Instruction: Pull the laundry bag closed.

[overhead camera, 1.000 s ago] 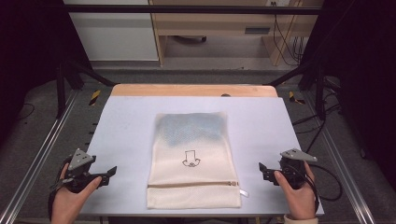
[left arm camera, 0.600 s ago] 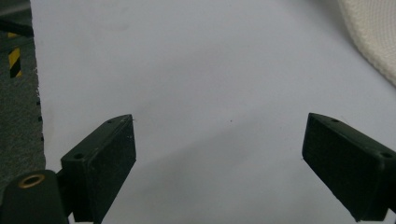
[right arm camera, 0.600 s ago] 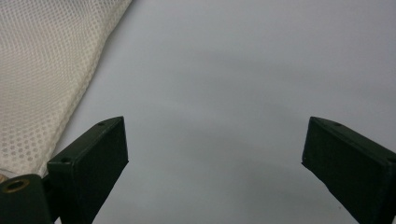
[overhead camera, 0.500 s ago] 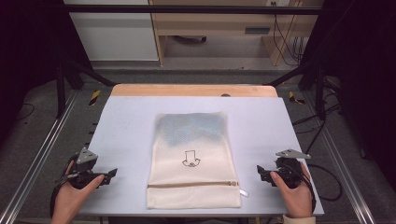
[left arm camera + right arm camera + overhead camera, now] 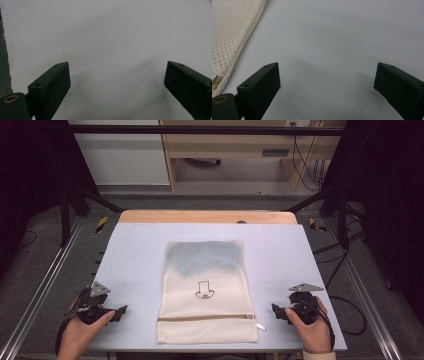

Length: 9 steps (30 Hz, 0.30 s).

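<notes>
A cream mesh zip bag (image 5: 206,292) lies flat in the middle of the pale table (image 5: 135,255), with a small black arrow mark on it, a zip near its front edge and something bluish showing through its far half. My left gripper (image 5: 120,311) rests near the table's front left, well left of the bag, open with nothing between its jaws (image 5: 117,85). My right gripper (image 5: 275,312) sits at the front right, just right of the bag's zip end, also open and empty (image 5: 327,85). The bag's mesh edge (image 5: 234,37) shows at the left of the right gripper view.
A wooden strip (image 5: 207,216) borders the table's far edge. Metal frame rails (image 5: 45,285) run along both sides. Cables (image 5: 345,315) trail on the floor at the right. A cabinet and shelf (image 5: 220,150) stand beyond the table.
Both hands have shifted slightly toward the front of the table. The bag has not moved.
</notes>
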Available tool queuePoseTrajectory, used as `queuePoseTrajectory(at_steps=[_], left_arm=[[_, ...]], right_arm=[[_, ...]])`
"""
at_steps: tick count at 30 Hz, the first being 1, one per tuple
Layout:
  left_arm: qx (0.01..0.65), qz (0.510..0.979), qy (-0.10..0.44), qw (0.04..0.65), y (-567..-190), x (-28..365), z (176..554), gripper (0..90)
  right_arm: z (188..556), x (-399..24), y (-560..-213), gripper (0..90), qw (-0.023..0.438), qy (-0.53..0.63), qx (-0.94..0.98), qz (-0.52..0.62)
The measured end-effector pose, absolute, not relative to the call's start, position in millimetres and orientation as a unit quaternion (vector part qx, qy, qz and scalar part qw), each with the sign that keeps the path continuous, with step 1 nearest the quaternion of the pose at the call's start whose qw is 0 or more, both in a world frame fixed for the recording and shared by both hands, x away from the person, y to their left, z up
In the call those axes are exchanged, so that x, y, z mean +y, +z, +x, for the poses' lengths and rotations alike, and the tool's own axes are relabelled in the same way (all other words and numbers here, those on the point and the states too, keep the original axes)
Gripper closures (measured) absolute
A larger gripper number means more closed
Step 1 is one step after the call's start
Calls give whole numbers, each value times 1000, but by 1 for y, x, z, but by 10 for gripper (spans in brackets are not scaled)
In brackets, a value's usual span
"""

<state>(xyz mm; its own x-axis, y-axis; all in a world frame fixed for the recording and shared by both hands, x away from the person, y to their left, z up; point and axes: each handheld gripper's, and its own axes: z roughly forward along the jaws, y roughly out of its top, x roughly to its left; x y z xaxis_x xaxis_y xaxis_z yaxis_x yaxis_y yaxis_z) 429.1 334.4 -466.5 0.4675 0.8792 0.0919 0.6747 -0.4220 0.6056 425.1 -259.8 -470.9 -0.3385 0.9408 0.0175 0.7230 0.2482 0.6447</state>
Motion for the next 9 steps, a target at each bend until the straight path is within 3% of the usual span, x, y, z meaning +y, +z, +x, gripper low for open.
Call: queuePoseTrajectory(at_steps=[9], left_arm=[[445,831,206,260,-467,318,428,51]], right_arm=[[424,-256,-472,69,192,286,771,535]])
